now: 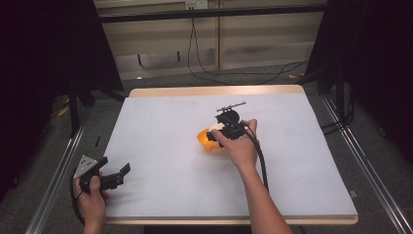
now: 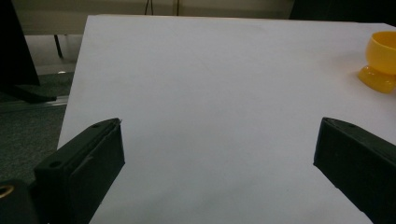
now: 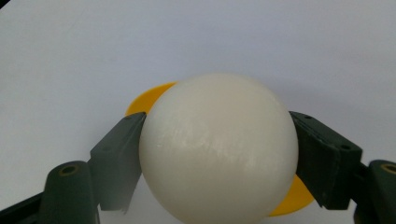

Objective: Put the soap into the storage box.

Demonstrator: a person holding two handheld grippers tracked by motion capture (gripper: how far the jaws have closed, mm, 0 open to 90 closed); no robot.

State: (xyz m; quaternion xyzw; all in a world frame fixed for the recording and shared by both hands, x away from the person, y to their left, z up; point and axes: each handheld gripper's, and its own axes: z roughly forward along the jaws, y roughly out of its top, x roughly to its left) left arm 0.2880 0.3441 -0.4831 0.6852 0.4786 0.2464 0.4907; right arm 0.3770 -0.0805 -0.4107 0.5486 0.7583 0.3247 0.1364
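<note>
Lighting: even, overhead; white table bright, surroundings dark. Shadows: soft, faint beneath right hand. Glare: mild sheen on cream ball. Focus: high view soft, low in detail; black jaws in left gripper view slightly blurred.

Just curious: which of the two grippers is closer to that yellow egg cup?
Right. The right gripper is directly at the yellow egg cup, holding a white egg; the left gripper waits open near the table's near-left corner.

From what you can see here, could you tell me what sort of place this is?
Probably a lab bench for recording gripper demonstrations: a table under a white sheet, black curtains at both sides, cables on the floor behind it.
</note>
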